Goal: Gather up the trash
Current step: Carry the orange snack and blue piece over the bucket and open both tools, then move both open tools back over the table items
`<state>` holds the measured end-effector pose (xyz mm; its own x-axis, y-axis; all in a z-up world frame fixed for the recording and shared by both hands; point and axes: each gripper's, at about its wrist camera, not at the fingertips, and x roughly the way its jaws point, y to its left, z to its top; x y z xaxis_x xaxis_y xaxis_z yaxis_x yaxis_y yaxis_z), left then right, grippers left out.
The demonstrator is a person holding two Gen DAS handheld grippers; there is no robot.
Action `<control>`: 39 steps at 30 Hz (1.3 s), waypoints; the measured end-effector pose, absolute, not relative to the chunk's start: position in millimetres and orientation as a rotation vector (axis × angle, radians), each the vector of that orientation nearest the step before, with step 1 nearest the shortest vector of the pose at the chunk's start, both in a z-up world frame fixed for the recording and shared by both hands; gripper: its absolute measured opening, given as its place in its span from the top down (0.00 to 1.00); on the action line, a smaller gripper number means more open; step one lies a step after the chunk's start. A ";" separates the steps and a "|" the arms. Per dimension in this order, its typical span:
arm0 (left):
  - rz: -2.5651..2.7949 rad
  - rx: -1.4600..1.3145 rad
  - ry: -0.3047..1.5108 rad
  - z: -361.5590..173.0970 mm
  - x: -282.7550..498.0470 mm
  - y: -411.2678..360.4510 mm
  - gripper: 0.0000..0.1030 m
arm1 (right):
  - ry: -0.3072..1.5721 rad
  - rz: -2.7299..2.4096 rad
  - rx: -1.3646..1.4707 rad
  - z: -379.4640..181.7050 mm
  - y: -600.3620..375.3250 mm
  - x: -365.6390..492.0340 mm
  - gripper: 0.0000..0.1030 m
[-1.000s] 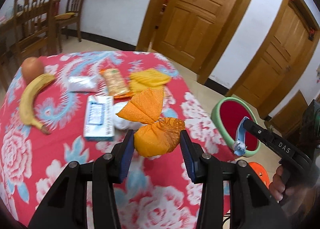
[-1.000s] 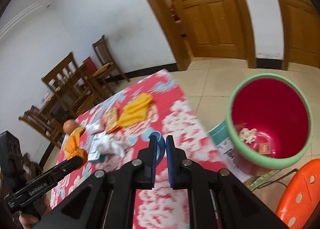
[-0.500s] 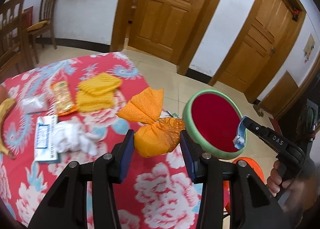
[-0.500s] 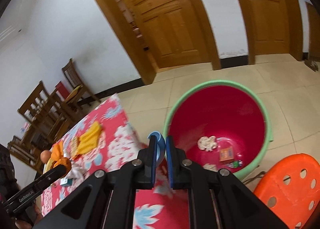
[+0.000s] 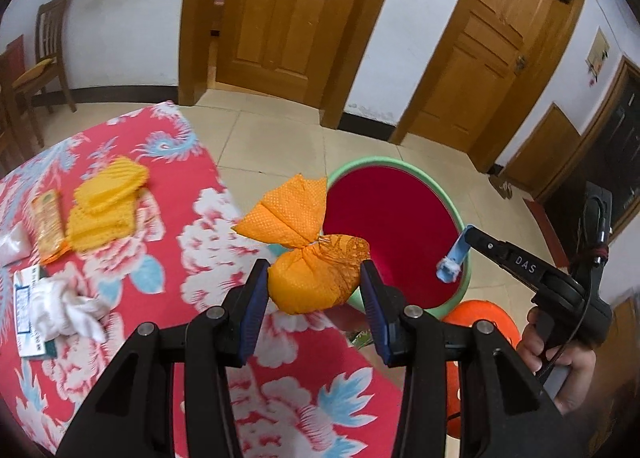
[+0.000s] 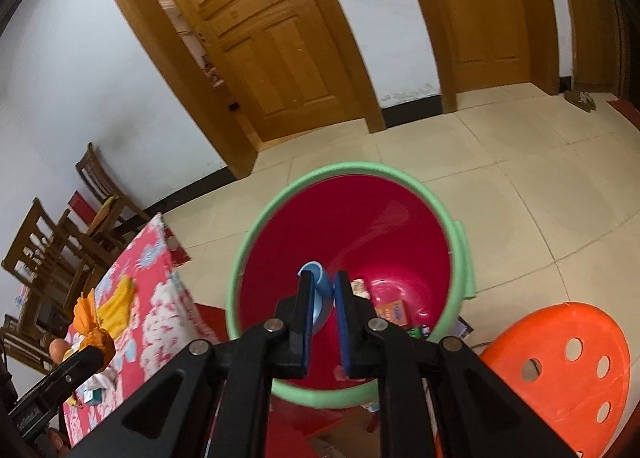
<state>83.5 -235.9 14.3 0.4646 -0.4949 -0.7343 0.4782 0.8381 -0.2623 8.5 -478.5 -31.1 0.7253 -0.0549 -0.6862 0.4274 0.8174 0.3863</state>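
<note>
My left gripper point(image 5: 314, 290) is shut on an orange tied bag point(image 5: 316, 274) and holds it above the table's right edge, next to the red bin with a green rim point(image 5: 400, 166). My right gripper point(image 6: 322, 298) is shut on a small blue piece of trash point(image 6: 320, 298) and holds it over the bin's point(image 6: 344, 170) opening. It also shows in the left wrist view point(image 5: 452, 258) with the blue piece point(image 5: 454, 256) above the bin. Several bits of trash lie at the bin's bottom point(image 6: 394, 308).
The floral red tablecloth point(image 5: 200, 218) carries yellow cloths point(image 5: 106, 202), a snack packet point(image 5: 48, 222), a crumpled white tissue point(image 5: 68, 306) and a blue-white box point(image 5: 28, 314). An orange stool point(image 6: 560, 354) stands right of the bin. Wooden chairs point(image 6: 60, 234) and doors point(image 5: 296, 14) lie beyond.
Both grippers have swung right, away from the table towards the bin. The right gripper now hangs over the bin's opening with the blue piece; the left still holds the orange bag.
</note>
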 end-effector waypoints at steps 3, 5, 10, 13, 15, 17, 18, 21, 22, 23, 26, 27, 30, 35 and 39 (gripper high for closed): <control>-0.609 -0.002 0.916 11.6 85.6 -247.7 0.56 | 0.722 -0.292 0.575 -35.4 -486.0 8.3 0.86; -0.617 0.008 0.922 9.2 86.7 -254.8 0.55 | 0.725 -0.299 0.584 -37.9 -490.9 7.8 0.83; -0.638 0.023 0.934 4.4 87.5 -271.1 0.55 | 0.729 -0.314 0.604 -42.8 -501.8 5.6 0.79; -0.653 0.034 0.935 0.3 89.3 -283.3 0.55 | 0.729 -0.312 0.611 -44.1 -504.3 2.9 0.77; -0.660 0.047 0.938 -2.8 90.6 -291.2 0.55 | 0.725 -0.308 0.615 -43.4 -505.4 0.1 0.76; -0.667 0.061 0.946 -6.6 91.6 -299.9 0.55 | 0.718 -0.305 0.616 -41.5 -506.2 -3.1 0.75; -0.668 0.067 0.951 -8.1 91.1 -303.9 0.54 | 0.714 -0.303 0.616 -40.6 -505.8 -3.7 0.75; -0.675 0.078 0.959 -11.6 92.3 -313.4 0.54 | 0.700 -0.302 0.619 -38.4 -507.5 -9.9 0.74; -0.677 0.083 0.960 -12.4 92.9 -316.5 0.54 | 0.697 -0.300 0.619 -38.0 -508.1 -11.2 0.74; -0.678 0.091 0.961 -12.9 93.3 -320.3 0.54 | 0.693 -0.297 0.618 -37.4 -508.3 -13.0 0.74; -0.661 0.105 0.965 -14.1 94.3 -327.6 0.48 | 0.683 -0.296 0.623 -37.0 -510.0 -15.8 0.74; -0.661 0.104 0.966 -14.0 94.2 -328.6 0.45 | 0.679 -0.298 0.628 -37.4 -510.8 -16.5 0.73; -0.662 0.094 0.970 -13.7 93.1 -329.7 0.37 | 0.675 -0.303 0.629 -38.5 -512.9 -17.3 0.73; -0.646 0.091 0.973 -13.6 91.8 -323.3 0.37 | 0.682 -0.299 0.635 -40.7 -512.3 -17.5 0.69; -0.632 0.067 0.971 -10.0 90.3 -312.5 0.37 | 0.685 -0.280 0.641 -41.2 -509.4 -17.9 0.60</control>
<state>90.3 -312.5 -10.0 0.4011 -0.4705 -0.7859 0.5286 0.8196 -0.2209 -17.9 -509.4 -41.2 0.7472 -0.0352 -0.6637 0.4401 0.7745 0.4544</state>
